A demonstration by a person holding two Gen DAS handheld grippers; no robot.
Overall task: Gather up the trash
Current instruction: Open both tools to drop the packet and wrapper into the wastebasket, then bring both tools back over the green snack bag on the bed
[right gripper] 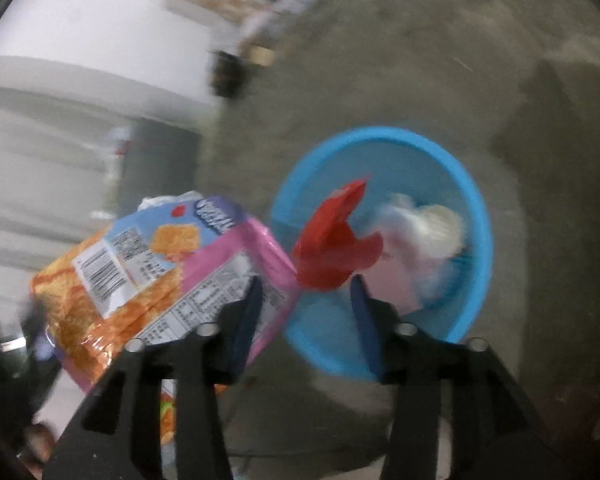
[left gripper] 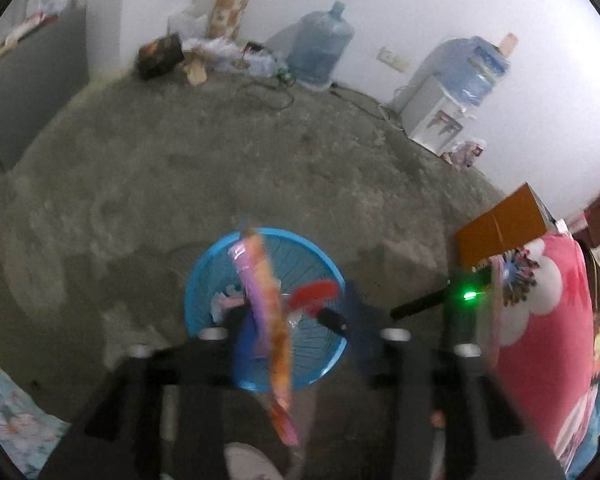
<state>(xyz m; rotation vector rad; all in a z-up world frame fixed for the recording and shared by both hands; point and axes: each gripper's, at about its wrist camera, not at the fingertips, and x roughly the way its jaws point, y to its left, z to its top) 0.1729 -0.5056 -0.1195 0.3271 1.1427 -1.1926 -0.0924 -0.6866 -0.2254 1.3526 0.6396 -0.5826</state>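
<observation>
Left wrist view, L jaws: left gripper spread apart, no squeeze on anything.
Snack pkt: snack packet edge-on between the pads, close to one, loose; hung right over the bin, prob. to fall straight in.
R jaws: right gripper also apart, pads pressing nothing.
Red scrap: red wrapper just off the tips, above the bin mouth, same reason.
Bin: blue basket on the floor below both grippers; white crumpled trash inside already.
Far wall: water jug, more litter beside it, well apart.
</observation>
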